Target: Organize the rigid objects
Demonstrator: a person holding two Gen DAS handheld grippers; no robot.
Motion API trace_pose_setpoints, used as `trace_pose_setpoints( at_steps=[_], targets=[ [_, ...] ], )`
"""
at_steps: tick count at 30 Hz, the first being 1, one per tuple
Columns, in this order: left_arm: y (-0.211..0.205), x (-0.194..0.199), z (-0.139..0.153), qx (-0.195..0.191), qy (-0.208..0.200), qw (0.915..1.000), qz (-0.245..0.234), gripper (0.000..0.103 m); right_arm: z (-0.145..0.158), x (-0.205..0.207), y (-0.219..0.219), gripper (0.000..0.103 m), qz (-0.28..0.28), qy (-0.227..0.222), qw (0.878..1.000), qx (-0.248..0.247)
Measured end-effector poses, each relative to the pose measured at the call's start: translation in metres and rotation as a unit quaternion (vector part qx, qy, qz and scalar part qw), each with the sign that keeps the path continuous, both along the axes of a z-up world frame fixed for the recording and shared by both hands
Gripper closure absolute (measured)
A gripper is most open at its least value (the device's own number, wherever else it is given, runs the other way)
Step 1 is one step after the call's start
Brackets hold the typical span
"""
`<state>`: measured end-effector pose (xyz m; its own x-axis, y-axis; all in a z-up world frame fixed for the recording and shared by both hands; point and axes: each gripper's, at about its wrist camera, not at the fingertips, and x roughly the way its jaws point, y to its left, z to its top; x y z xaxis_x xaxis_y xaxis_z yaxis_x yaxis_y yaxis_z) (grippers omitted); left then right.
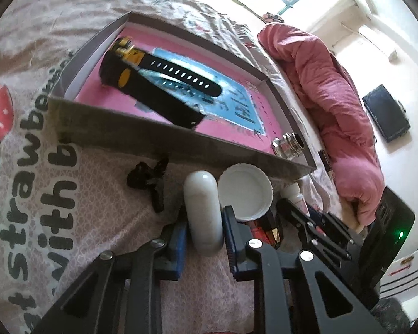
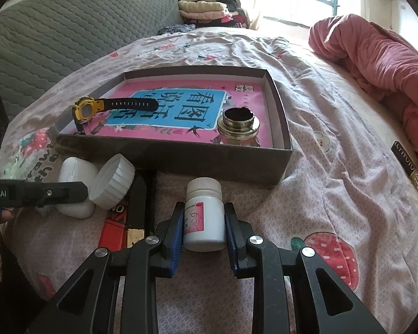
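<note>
A: Fingers first. How do both pairs stand?

B: The left gripper (image 1: 204, 236) is closed on the white oval case (image 1: 203, 214), blue pads pressing its two sides. The right gripper (image 2: 203, 222) is closed on the white pill bottle (image 2: 204, 214), which stands upright between its fingers. Both things rest on the bed, just in front of the near wall of the cardboard box (image 2: 209, 164).

A: So which step is this?

B: I judge it the pick-up: both grips look set, neither thing lifted yet. The next move calls for raising each one clear of the near wall and setting it down on a bare part of the pink book (image 2: 181, 130) inside.

A: Count for me.

B: In the box: one yellow watch (image 2: 86, 110) at the left end, one metal threaded cap (image 2: 238, 128) near the right end, and the one book under them. Outside: one case, one bottle, one white ribbed lid (image 2: 112, 181) touching the case, one flat red-and-black packet (image 2: 131, 217) between the two grippers, and one black clip (image 1: 150, 181) lying left of the case.
</note>
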<state>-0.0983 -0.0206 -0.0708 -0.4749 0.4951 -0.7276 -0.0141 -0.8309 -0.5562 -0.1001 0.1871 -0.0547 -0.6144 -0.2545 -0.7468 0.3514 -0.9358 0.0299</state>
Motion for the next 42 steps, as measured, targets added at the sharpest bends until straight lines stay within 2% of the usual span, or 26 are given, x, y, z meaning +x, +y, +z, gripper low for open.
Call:
trace_pose_setpoints(
  at_steps=[10, 14, 27, 42],
  targets=[
    [0.008, 0.006, 0.015, -0.030, 0.025, 0.9992, -0.013, 0.081, 0.006, 0.004, -0.001, 0.076, 0.011, 0.009, 1.000, -0.015],
    [0.006, 0.010, 0.021, -0.050, 0.039, 0.9980, -0.011, 0.081, 0.009, 0.006, -0.001, 0.076, 0.013, 0.014, 1.000, -0.019],
    [0.005, 0.019, 0.046, -0.079, 0.081, 0.9936, -0.004, 0.081, 0.020, 0.011, 0.000, 0.076, 0.011, 0.031, 0.999, -0.035],
    [0.017, 0.017, 0.071, -0.112, 0.102, 0.9885, 0.007, 0.081, 0.035, 0.017, 0.004, 0.076, 0.007, 0.045, 0.998, -0.050]
  ],
)
